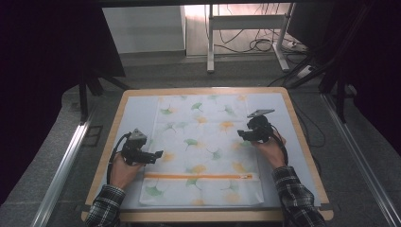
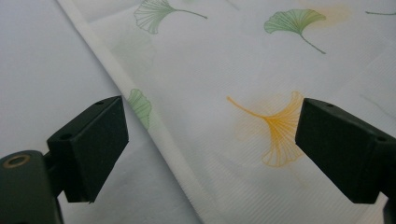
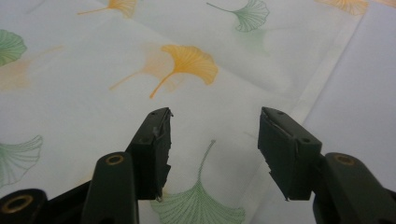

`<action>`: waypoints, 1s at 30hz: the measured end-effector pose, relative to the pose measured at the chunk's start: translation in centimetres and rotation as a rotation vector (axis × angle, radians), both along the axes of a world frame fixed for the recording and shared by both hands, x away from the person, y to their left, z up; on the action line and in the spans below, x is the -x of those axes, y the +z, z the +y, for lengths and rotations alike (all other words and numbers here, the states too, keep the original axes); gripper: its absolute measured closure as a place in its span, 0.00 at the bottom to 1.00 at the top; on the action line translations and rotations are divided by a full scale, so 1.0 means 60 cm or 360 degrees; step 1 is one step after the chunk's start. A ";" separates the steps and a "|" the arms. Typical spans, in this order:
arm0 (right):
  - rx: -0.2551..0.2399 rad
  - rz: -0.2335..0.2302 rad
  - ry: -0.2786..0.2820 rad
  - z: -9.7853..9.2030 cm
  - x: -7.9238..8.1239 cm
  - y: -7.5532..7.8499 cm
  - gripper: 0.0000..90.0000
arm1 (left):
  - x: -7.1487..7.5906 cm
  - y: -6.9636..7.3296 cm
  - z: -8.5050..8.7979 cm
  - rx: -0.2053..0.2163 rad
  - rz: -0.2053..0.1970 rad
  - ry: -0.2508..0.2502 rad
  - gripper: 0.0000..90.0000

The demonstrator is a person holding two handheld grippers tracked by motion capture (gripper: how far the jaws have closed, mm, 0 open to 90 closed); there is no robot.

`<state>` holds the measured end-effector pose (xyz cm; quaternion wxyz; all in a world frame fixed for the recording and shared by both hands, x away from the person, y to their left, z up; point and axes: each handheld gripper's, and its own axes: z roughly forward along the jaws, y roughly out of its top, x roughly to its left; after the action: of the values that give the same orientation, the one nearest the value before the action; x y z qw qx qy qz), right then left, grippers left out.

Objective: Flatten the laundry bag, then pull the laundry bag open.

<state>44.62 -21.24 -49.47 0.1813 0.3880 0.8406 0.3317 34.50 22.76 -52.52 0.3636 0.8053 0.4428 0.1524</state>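
A: What is given by the high view that is not given by the gripper views?

B: The whole cloth (image 1: 201, 149) is seen there, spread flat on the pale mat (image 1: 137, 106) of the wooden table (image 1: 302, 142). It is printed with green and orange ginkgo leaves, and an orange zipper (image 1: 198, 176) is seen running left to right along its near part. Both plaid sleeves and both hands are shown as well.

A: And what is added by the gripper views?

B: The fine veins of the leaf print and the hemmed edges of the cloth (image 2: 154, 135) are made out there. No brand, label or writing can be read anywhere.

A: Where is the cloth placed relative to the tools?

B: The left gripper (image 1: 158, 154) is held at the cloth's left edge, and the hem is seen beneath and between its jaws. The right gripper (image 1: 241, 134) is held over the right part of the cloth, near its right edge (image 3: 322, 70).

A: How are the jaws set?

B: Both pairs are parted, the left widely. Nothing is clamped by either; the cloth is seen lying flat below them.
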 end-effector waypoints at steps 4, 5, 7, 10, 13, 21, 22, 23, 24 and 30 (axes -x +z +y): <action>0.0001 0.0008 0.0031 0.000 0.010 -0.001 0.44 | 0.004 0.003 -0.001 -0.0010 -0.0039 0.0007 0.08; 0.0003 0.0008 0.0039 0.001 0.013 -0.001 0.43 | 0.004 0.003 -0.001 -0.0012 -0.0057 0.0012 0.08; 0.0013 0.0004 0.0057 0.001 0.019 0.000 0.41 | 0.004 0.002 0.001 -0.0046 -0.0088 0.0014 0.08; 0.0001 0.0003 0.0073 0.002 0.030 0.003 0.39 | 0.005 -0.001 0.003 -0.0074 -0.0099 0.0015 0.06; -0.0002 0.0014 0.0090 0.002 0.041 0.003 0.38 | 0.005 -0.002 0.006 -0.0058 -0.0107 0.0034 0.07; -0.0044 0.0047 0.0142 -0.002 0.073 0.004 0.31 | 0.004 -0.001 0.004 -0.0034 -0.0137 0.0022 0.06; -0.0060 0.0064 0.0150 -0.003 0.077 0.003 0.29 | 0.004 -0.002 0.003 -0.0043 -0.0148 0.0006 0.06; -0.0062 0.0076 0.0152 -0.003 0.079 0.002 0.27 | 0.004 -0.003 0.001 -0.0053 -0.0170 -0.0023 0.05; -0.0049 0.0086 0.0154 -0.004 0.082 0.000 0.26 | 0.004 -0.003 0.000 -0.0052 -0.0170 -0.0035 0.05; -0.0078 0.0113 0.0158 -0.014 0.098 -0.004 0.12 | 0.004 -0.001 0.000 -0.0014 -0.0191 -0.0048 0.03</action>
<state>38.74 -22.09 -49.71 0.1251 0.3616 0.8564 0.3467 34.23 22.75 -52.58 0.3883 0.8028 0.4074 0.1967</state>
